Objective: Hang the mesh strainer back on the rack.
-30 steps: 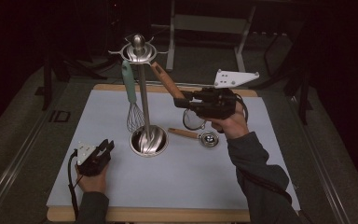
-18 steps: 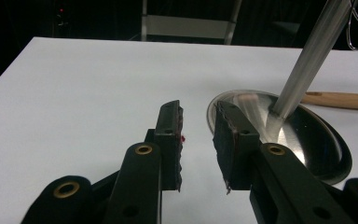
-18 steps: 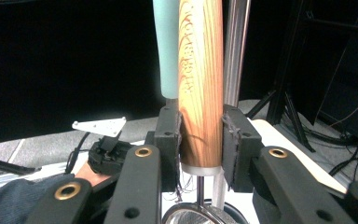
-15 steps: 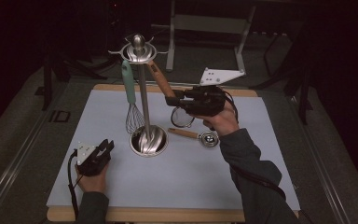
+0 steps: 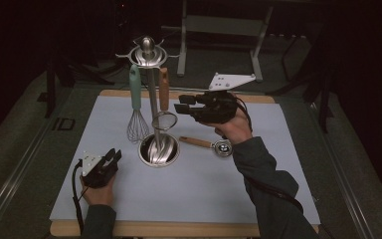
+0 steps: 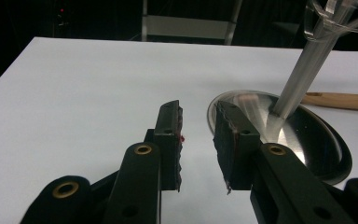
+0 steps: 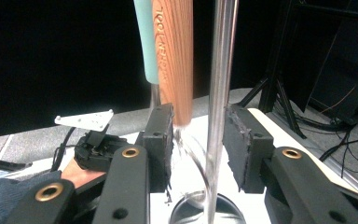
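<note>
Strainer (image 5: 163, 119) with wooden handle hangs from the utensil stand (image 5: 151, 99) on the counter (image 5: 278, 189), beside the whisk (image 5: 137, 107); right gripper (image 5: 184, 105), jaws just opened and clear of the handle, stands spread beside it; left gripper (image 5: 113, 155) rests spread, holding nothing.

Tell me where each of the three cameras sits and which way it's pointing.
High view: above the table edge, looking forward and down; both forearms, left gripper, right gripper.
Left gripper view: on the left gripper, facing the rack's base.
Right gripper view: on the right gripper, facing the wooden handle.
All share the rack's pole.
</note>
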Available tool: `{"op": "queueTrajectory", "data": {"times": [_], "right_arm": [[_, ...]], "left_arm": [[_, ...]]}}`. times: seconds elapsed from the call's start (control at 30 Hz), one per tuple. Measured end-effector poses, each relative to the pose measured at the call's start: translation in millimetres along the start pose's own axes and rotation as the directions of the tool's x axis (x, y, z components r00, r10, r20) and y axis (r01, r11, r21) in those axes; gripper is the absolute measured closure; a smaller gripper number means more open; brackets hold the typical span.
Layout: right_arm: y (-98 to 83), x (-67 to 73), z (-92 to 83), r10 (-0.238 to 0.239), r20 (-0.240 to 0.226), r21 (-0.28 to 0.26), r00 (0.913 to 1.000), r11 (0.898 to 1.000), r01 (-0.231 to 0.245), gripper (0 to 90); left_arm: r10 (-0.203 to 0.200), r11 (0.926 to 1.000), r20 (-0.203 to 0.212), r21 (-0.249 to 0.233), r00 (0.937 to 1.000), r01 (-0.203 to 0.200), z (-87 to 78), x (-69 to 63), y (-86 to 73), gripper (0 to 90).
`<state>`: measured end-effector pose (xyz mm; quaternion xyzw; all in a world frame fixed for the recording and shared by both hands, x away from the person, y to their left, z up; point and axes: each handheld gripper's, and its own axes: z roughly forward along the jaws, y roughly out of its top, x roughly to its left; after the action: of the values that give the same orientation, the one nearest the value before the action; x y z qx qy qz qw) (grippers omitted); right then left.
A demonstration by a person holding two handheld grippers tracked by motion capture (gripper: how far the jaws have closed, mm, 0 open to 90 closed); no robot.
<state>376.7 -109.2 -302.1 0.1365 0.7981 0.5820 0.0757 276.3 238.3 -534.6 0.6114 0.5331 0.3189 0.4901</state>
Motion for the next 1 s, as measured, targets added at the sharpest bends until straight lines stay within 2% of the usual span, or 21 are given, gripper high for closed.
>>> {"op": "queueTrajectory", "data": {"times": [0.27,0.57,0.9,1.0], "right_arm": [[4.5,3.8,0.8,-0.006,-0.006,-0.01,1.0,1.0,0.006,62.5],[22.8,9.5,6.9,-0.011,-0.006,-0.046,0.9999,0.999,0.011,62.4],[37.9,6.4,5.9,0.031,0.0,-0.106,0.9995,0.994,-0.031,64.2],[40.1,5.9,6.5,0.036,-0.001,-0.11,0.9994,0.993,-0.036,64.2]], "left_arm": [[-0.001,1.0,0.0,0.0,1.0,0.001,0.1,0.0,0.0,71.3],[-0.002,1.0,0.002,-0.001,1.0,0.002,-0.2,0.4,0.1,71.2],[-0.002,1.0,0.002,0.0,1.0,0.002,0.0,0.3,0.1,71.2],[-0.001,1.0,0.002,0.001,1.0,0.001,0.1,0.3,0.0,71.2]]}}
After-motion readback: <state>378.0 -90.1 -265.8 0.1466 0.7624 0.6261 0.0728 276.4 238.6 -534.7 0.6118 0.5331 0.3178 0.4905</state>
